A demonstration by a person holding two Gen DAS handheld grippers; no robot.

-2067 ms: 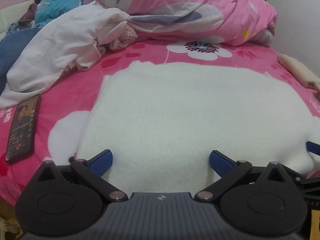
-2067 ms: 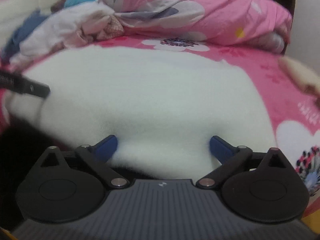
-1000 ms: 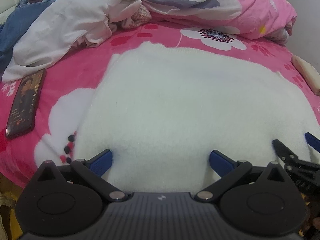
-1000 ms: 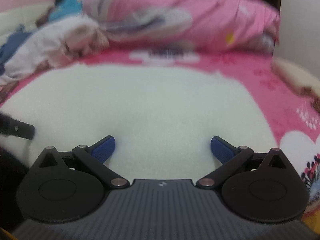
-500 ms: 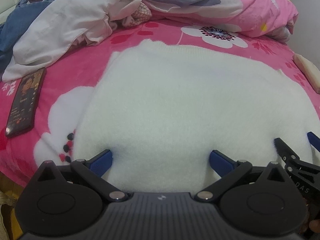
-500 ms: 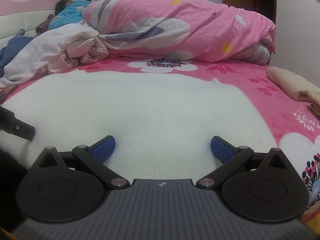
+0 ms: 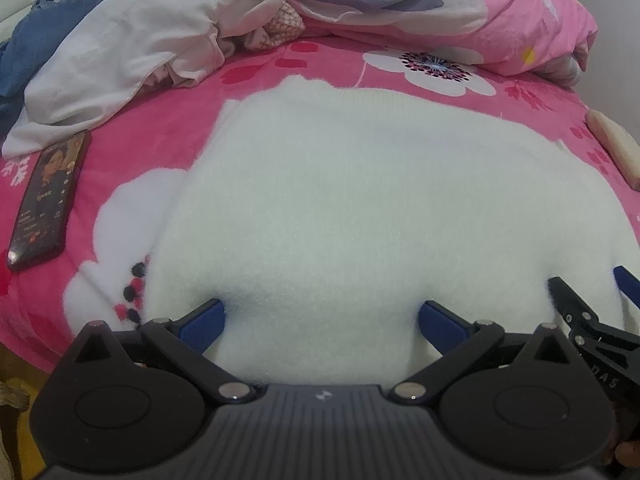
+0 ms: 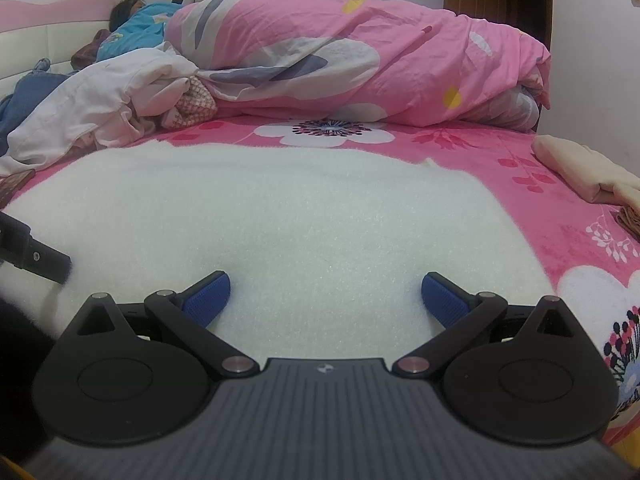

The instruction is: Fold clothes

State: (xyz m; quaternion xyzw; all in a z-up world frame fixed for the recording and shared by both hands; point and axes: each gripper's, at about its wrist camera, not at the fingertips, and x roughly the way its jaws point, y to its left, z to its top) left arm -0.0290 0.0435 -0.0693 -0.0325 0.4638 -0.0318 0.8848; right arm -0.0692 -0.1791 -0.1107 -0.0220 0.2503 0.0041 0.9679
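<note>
A white fluffy sweater (image 7: 360, 200) lies spread flat on the pink flowered bed; it fills the middle of the right wrist view too (image 8: 280, 220). My left gripper (image 7: 322, 320) is open at the sweater's near hem, blue pads wide apart on either side of the fabric edge. My right gripper (image 8: 325, 296) is open as well, at the near hem further right. Part of the right gripper (image 7: 592, 320) shows at the left view's right edge; a black part of the left gripper (image 8: 32, 256) shows at the right view's left edge.
A phone (image 7: 48, 196) lies on the bed left of the sweater. A heap of white and blue clothes (image 7: 132, 40) and a rolled pink duvet (image 8: 360, 60) lie beyond. Someone in blue (image 8: 136, 20) lies at the headboard. Folded beige cloth (image 8: 580, 168) sits right.
Both views have steadied and the sweater hem now sits closer between the open fingers of each gripper. The right view went from blurred to sharp. The sweater has not moved.
</note>
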